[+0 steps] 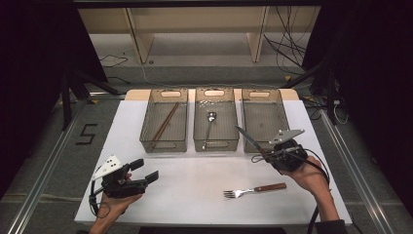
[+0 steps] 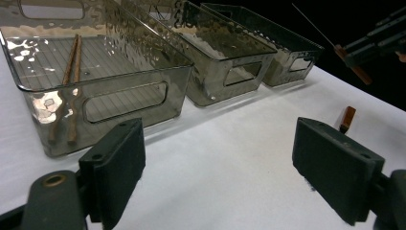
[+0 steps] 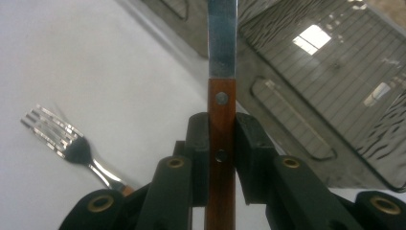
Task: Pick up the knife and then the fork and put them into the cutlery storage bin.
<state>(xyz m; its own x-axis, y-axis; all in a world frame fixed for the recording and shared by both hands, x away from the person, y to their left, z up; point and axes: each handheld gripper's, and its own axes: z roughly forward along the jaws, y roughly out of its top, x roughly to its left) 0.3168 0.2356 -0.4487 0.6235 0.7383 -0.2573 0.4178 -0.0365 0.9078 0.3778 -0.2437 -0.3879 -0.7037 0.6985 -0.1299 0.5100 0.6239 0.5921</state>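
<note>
Knife (image 1: 247, 138) sits clenched by its wooden handle in my right tool (image 1: 265, 155), right of frame centre, blade tip over the near rim of the right-hand bin (image 1: 263, 117). I should carry it level and lengthwise over that empty bin, lowering before letting go; my left tool (image 1: 146, 171) rests released at lower left.

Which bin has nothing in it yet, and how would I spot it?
Start at the row of three clear bins along the far edge of the white table. Take the right-hand bin, nearest the knife in the right gripper. Unlike the left bin with chopsticks and the middle one with a spoon, it lies bare.
</note>
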